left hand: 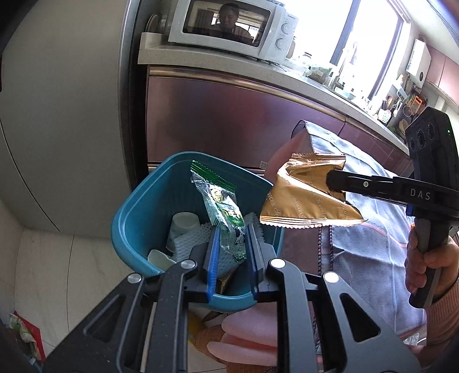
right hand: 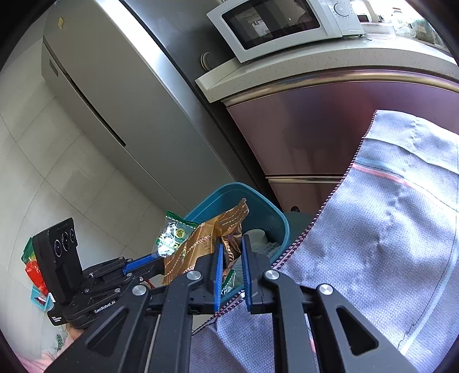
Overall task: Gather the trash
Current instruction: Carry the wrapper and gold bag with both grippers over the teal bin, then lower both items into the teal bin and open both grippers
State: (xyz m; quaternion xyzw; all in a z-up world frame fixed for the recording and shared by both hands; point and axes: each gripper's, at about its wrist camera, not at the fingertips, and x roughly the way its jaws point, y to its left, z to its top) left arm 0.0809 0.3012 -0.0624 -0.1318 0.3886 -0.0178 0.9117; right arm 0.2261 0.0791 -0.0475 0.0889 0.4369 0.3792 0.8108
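Left gripper (left hand: pixel 233 241) clamped on a clear-and-green crinkly plastic snack wrapper (left hand: pixel 222 212), held right over the open teal plastic trash bin (left hand: pixel 137 212). Right gripper (right hand: pixel 231 252) clamped on a gold foil snack wrapper (right hand: pixel 200 244), at the bin's rim around 3 o'clock in the left wrist view, not yet over the opening.

Left wrist view only:
- bin contents: white paper cup (left hand: pixel 183 223) and white foam mesh sleeve (left hand: pixel 189 244) at the bottom
- the right gripper from the side, with a hand (left hand: pixel 427 258) on its handle at 4 o'clock
- reflection of a person in the white microwave (left hand: pixel 229 25) door at 12 o'clock, window and cluttered desk (left hand: pixel 338 94) at 1–2 o'clock

Right wrist view only:
- left gripper's camera block at 8 o'clock, with red and green packets (right hand: pixel 33 266) on the pale tiled floor (right hand: pixel 51 178) behind it
- grey steel fridge (right hand: pixel 114 94) full height at 10–11 o'clock
- grey woven cloth with a pink stripe (right hand: pixel 387 215) filling 3–5 o'clock, just beside the bin
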